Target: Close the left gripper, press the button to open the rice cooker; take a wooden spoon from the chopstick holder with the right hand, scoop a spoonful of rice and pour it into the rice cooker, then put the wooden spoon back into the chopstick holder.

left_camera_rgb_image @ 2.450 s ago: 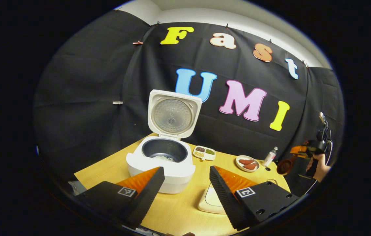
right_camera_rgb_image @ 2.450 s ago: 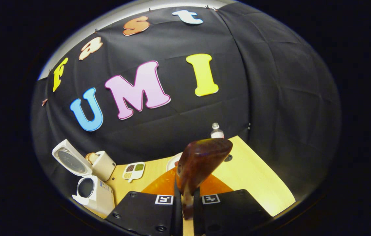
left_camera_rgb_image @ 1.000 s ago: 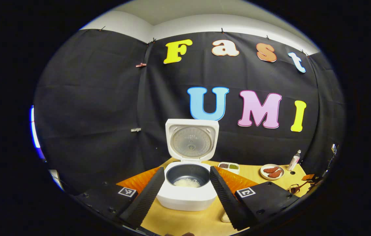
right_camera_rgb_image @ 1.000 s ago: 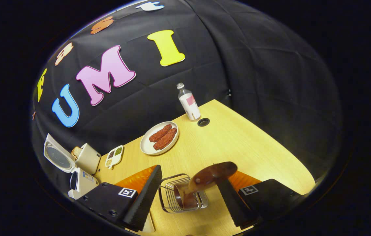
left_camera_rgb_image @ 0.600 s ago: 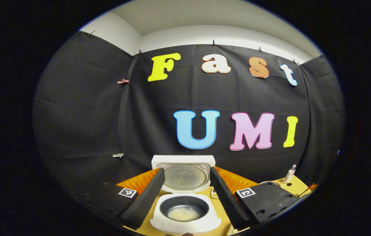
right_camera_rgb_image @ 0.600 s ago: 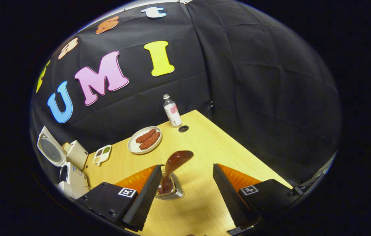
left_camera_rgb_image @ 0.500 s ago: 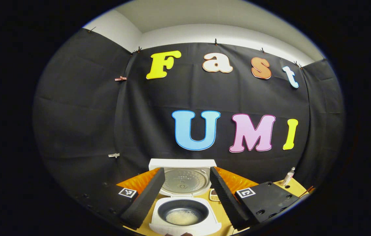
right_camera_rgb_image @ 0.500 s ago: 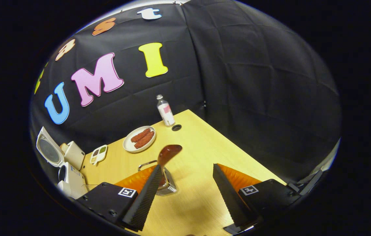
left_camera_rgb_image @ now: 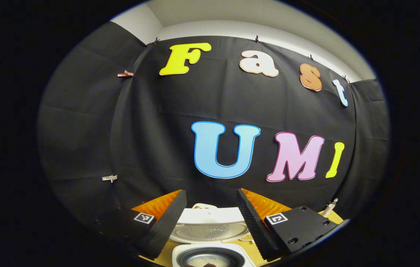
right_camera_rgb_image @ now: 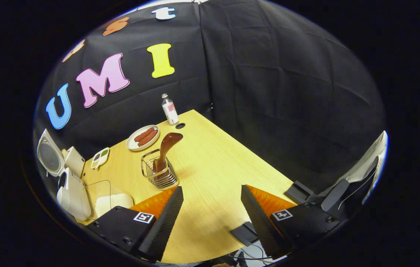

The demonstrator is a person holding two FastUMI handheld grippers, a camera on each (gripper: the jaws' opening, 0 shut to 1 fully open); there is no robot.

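Two fingers of the right gripper [right_camera_rgb_image: 211, 215] are standing spread wide over bare table [right_camera_rgb_image: 213, 163], grasping nothing. The wooden spoon [right_camera_rgb_image: 165, 148] is sitting handle-down in the wire chopstick holder [right_camera_rgb_image: 159, 174], its bowl leaning up and to the right above the rim; holder and spoon are lying ahead of the fingers and off toward the left one, well apart from both. Beyond the holder, a plate of sausages [right_camera_rgb_image: 143, 137], a small bottle [right_camera_rgb_image: 169, 109] and a divided dish [right_camera_rgb_image: 99, 157] are resting near the booth's wall. At the left edge of the right gripper view the rice cooker [right_camera_rgb_image: 70, 193] is standing with its lid [right_camera_rgb_image: 48, 154] raised, a white container [right_camera_rgb_image: 74, 161] behind it and a white pad [right_camera_rgb_image: 113, 202] lying beside it.

The left gripper [left_camera_rgb_image: 211, 217] is hovering just above the rice cooker [left_camera_rgb_image: 211, 256], fingers likewise parted and empty. Between them, the left gripper view is showing the open lid [left_camera_rgb_image: 210, 230] tipped back and the dark inner pot [left_camera_rgb_image: 210, 259] at the bottom edge. To the right, the bottle's top [left_camera_rgb_image: 330, 205] is peeking past the gripper body.
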